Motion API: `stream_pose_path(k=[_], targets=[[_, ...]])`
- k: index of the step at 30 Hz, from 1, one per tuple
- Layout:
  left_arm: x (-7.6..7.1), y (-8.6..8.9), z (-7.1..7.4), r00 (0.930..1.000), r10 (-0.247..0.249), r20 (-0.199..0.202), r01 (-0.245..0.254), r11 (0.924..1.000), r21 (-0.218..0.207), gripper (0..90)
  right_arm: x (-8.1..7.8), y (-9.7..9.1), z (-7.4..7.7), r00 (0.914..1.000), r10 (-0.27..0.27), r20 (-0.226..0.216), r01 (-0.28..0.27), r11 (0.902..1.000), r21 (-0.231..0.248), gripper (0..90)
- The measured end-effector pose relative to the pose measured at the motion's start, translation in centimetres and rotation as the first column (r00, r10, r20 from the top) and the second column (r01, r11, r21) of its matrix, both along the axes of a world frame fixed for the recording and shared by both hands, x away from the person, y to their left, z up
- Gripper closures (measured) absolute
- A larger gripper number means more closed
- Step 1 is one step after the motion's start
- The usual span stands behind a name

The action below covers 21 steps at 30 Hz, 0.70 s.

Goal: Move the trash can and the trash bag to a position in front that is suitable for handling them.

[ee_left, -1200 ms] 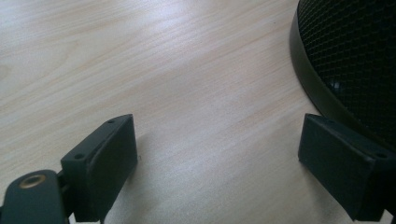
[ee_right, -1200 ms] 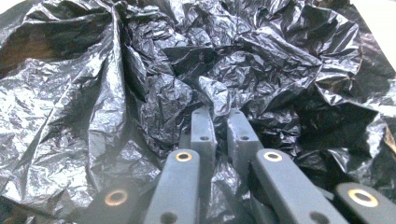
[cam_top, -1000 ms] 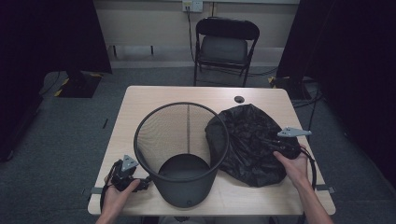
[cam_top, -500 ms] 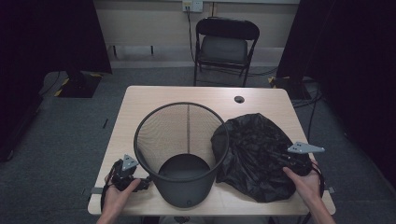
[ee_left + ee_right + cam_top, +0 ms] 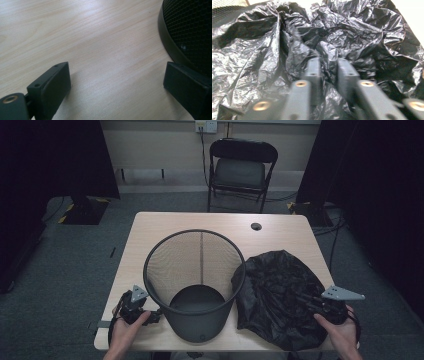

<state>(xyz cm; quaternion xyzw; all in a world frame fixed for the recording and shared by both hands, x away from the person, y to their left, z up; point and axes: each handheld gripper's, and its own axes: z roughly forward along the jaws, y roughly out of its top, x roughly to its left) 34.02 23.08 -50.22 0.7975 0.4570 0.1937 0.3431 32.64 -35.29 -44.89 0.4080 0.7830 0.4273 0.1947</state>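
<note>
Dragged rightward, bin bag (image 5: 277,300) lies flat; right gripper (image 5: 327,72) fingers just parting around plastic, left gripper (image 5: 117,82) fingers apart

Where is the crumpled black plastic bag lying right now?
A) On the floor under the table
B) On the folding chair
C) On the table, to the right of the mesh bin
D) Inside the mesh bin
C: the high view shows the black plastic bag spread on the table to the right of the mesh bin, against its side, not inside it.
</note>
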Motion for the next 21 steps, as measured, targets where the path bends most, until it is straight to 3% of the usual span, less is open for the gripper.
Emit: stream_pose_path(k=[3, 5, 7, 12, 17, 21], targets=[[0.0, 0.0, 0.0, 1.0000, 0.003, 0.001, -0.003, 1.0000, 0.001, 6.5, -0.3, -0.1, 0.5, 0.9998, -0.007, 0.020, 0.007, 0.9995, 0.030, 44.4], [0.0, 0.0, 0.0, 1.0000, 0.002, -0.001, -0.002, 1.0000, 0.001, 6.4, -0.4, -0.3, 1.2, 0.9987, -0.019, 0.048, 0.017, 0.9982, 0.057, 31.8], [0.0, 0.0, 0.0, 1.0000, 0.002, -0.002, -0.002, 1.0000, 0.002, 6.1, -0.3, -0.4, 1.7, 0.9984, -0.035, 0.044, 0.032, 0.9957, 0.087, 21.7], [0.1, 0.0, 0.0, 1.0000, 0.004, -0.002, -0.004, 1.0000, 0.006, 5.3, 0.4, 0.2, 2.2, 0.9960, -0.064, 0.063, 0.062, 0.9975, 0.033, 11.3], [0.1, 0.0, 0.0, 1.0000, 0.008, -0.004, -0.008, 1.0000, 0.006, 5.0, 1.7, 2.0, 3.3, 0.9974, -0.026, 0.067, 0.025, 0.9995, 0.021, 11.6], [0.1, -0.1, 0.0, 0.9999, 0.009, -0.004, -0.009, 0.9999, 0.005, 5.0, 3.0, 3.2, 3.6, 0.9994, -0.020, 0.027, 0.021, 0.9995, -0.022, 11.6]])
